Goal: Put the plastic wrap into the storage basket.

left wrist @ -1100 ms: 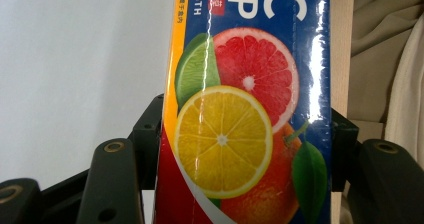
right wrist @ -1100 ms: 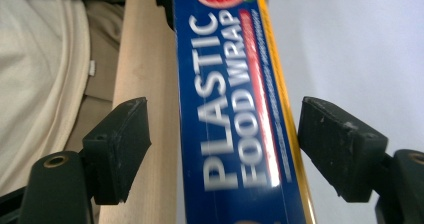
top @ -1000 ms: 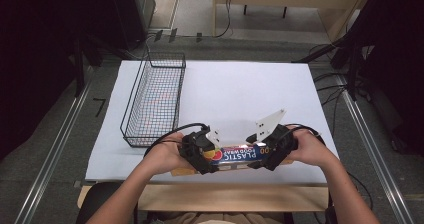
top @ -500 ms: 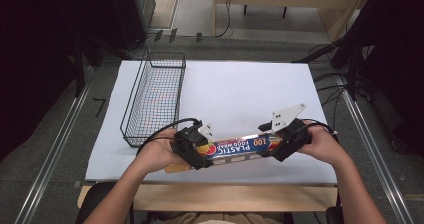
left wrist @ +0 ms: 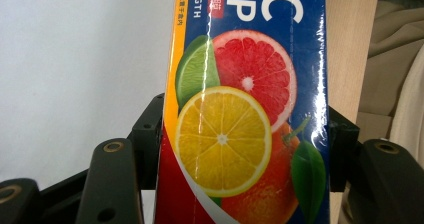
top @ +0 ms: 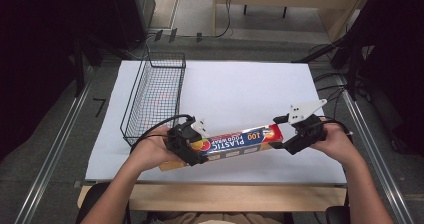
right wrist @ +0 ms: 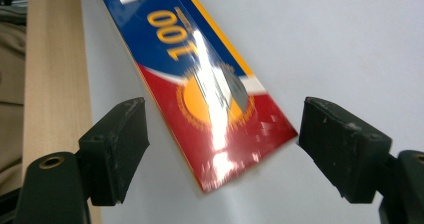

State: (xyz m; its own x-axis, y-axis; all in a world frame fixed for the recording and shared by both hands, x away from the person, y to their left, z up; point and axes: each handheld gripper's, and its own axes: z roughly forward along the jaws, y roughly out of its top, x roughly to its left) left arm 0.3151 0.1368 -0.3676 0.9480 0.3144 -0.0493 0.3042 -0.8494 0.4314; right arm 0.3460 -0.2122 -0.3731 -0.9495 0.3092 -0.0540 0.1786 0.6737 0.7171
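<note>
High view shows the plastic wrap box (top: 239,140) in the lower middle of the frame, lying across the near part of the white table cover (top: 240,89). The left gripper (top: 192,145) is clamped on the box's left end; in the left gripper view both jaws press the sides of the box at the fruit picture (left wrist: 235,134). This grip likely carries the box alone. The right gripper (top: 281,133) has just been opening its jaws; in the right gripper view they stand wide apart with the red end (right wrist: 235,134) between them, untouched. The wire basket (top: 155,96) waits at left, probably the destination.
</note>
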